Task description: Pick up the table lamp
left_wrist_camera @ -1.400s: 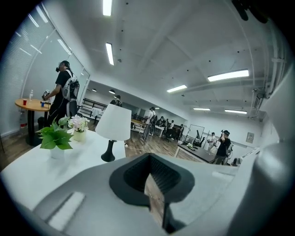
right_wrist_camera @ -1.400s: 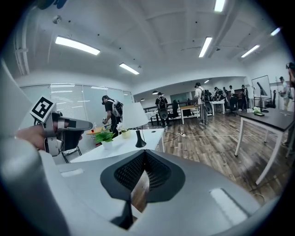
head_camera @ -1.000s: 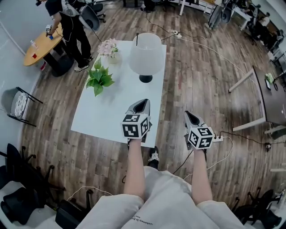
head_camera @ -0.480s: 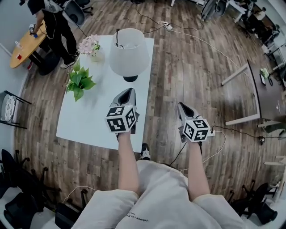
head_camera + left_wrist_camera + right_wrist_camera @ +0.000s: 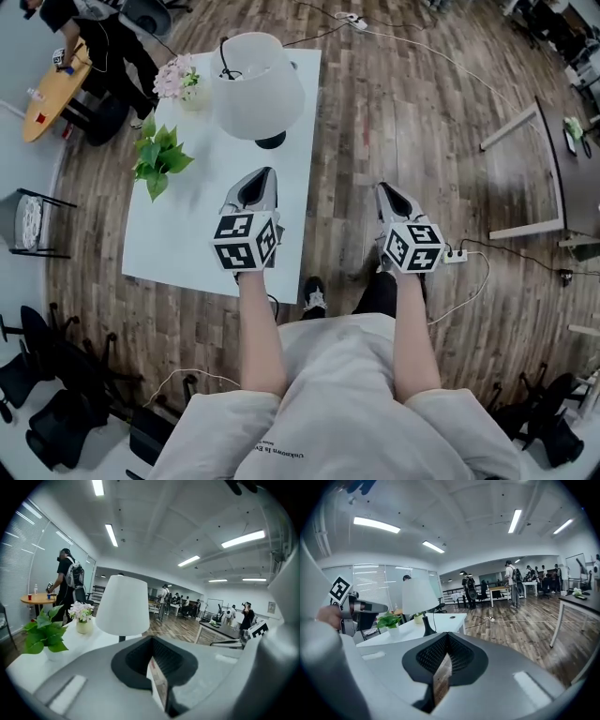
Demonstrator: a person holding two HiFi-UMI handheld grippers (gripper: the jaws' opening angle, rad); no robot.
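**Lamp waits at the far end of the table as both claws hang back**

You hold the left claw (image 5: 260, 184) above the near half of the white table (image 5: 178, 244), its tip aimed up the table toward the table lamp (image 5: 255, 86) and well apart from it. The left gripper view shows this claw (image 5: 154, 667) clenched, its two jaws drawn together with nothing between them.

The right claw (image 5: 387, 194) hangs off the table's right edge, over the wooden floor (image 5: 412, 112). In the right gripper view this claw (image 5: 443, 667) is likewise clenched and empty, with only a sliver of floor showing through the seam.

The lamp stands upright at the table's far end, close to the right edge, its white shade hiding all but the rim of a black base (image 5: 272, 142). A black cord (image 5: 225, 54) loops over the top of the shade.

To the lamp's left sit a green plant (image 5: 157, 157) and, farther back, a small vase of pale pink flowers (image 5: 178, 79).

Beyond the table a person in dark clothes (image 5: 98, 42) stands beside a round wooden table (image 5: 52, 89). A white power strip (image 5: 457, 255) lies on the floor just beside your right claw.
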